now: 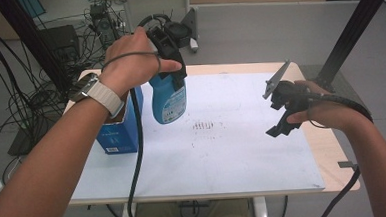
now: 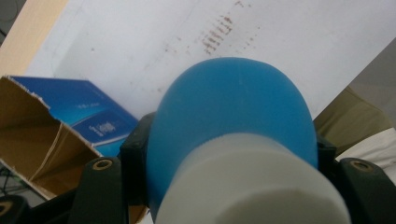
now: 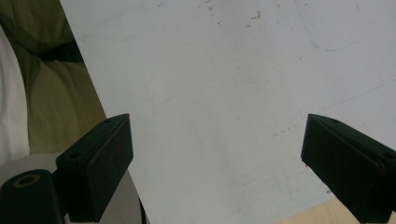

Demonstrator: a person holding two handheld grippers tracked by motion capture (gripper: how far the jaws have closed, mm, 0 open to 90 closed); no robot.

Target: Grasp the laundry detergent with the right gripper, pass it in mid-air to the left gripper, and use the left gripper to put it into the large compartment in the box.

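A: The left hand-held gripper (image 1: 171, 69) is clamped on the blue bottle (image 1: 169, 102) at its neck, just under the white cap (image 2: 252, 186), and the bottle hangs off the tabletop (image 1: 243, 156), beside the open blue box (image 1: 116, 132).

B: How will it handle?

A: Stiff plastic, smooth, probably slippery; if there's liquid inside, it'll be bottom-heavy and may swing. The neck below the cap is the safest hold, since the shoulder stops it sliding out.

B: And the right hand-held gripper (image 1: 281, 115)?

A: Jaws wide apart, nothing between them, hovering over the white sheet (image 1: 242, 136).
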